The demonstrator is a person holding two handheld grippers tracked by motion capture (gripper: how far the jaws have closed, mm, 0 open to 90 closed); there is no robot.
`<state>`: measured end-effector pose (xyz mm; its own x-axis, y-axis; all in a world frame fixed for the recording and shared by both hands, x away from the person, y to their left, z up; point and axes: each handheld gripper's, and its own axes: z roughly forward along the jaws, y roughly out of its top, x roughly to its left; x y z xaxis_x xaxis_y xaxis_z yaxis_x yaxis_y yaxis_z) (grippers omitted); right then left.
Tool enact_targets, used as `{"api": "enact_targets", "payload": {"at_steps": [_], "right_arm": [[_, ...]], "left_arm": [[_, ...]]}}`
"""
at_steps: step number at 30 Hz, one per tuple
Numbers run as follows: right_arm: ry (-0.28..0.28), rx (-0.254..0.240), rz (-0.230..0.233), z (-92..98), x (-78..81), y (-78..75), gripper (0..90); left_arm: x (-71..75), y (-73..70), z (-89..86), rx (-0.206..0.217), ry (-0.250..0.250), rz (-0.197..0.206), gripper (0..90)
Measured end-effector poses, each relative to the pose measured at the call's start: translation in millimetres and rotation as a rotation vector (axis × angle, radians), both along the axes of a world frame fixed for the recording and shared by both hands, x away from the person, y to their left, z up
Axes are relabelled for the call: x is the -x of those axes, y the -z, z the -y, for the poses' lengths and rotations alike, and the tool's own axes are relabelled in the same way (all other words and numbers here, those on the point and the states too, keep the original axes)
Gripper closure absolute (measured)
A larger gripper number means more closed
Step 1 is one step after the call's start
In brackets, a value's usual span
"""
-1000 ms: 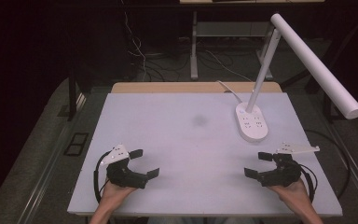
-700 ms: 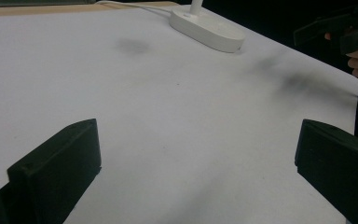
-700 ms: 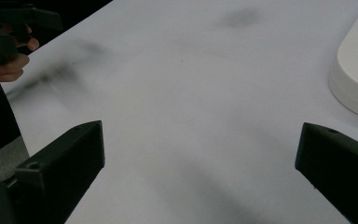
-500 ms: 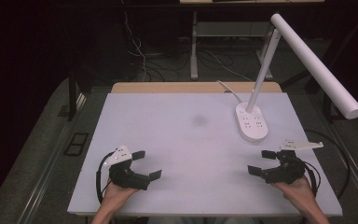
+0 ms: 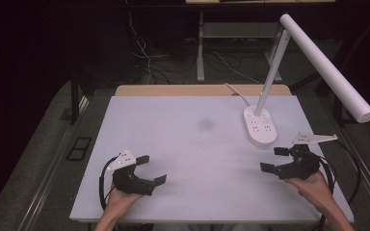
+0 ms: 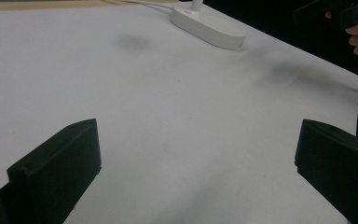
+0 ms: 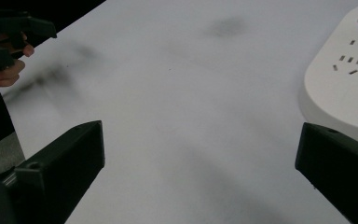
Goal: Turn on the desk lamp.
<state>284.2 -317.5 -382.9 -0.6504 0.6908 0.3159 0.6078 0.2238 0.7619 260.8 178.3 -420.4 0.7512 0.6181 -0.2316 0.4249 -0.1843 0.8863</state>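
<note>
Lamp (image 5: 289, 72), the sole object, stands at the tabletop's (image 5: 192, 144) far right: rigid, top-heavy, likely smooth plastic; best gripped at its upright stem. Left tongs (image 5: 148, 169) and right tongs (image 5: 276, 159) rest near, wide open, empty.

Bright white table (image 5: 197, 144), dark surroundings, soft focus

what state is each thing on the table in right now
left gripper: open, fingers wide apart, holding nothing
right gripper: open, fingers wide apart, holding nothing
desk lamp: upright, arm tilted down to the right
lamp base: flat on the table, blue light lit
table: bare, one dark smudge
</note>
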Motion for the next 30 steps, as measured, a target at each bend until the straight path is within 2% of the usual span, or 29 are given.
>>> {"api": "enact_targets", "payload": {"at_steps": [9, 19, 30], "right_arm": [[-0.001, 0.012, 0.006, 5.2, -13.7, -14.2, 1.2], [-0.015, 0.066, -0.003, 11.5, -34.7, -25.4, 1.2], [0.002, 0.083, -0.017, 20.3, -60.8, -29.9, 1.2]], "left_arm": [[-0.1, 1.0, 0.7, -0.002, 0.001, -0.003, 0.0], [0.2, 1.2, 0.2, 0.003, -0.001, -0.004, 0.0], [-0.6, 1.5, -0.6, 0.003, 0.001, -0.006, 0.0]]}}
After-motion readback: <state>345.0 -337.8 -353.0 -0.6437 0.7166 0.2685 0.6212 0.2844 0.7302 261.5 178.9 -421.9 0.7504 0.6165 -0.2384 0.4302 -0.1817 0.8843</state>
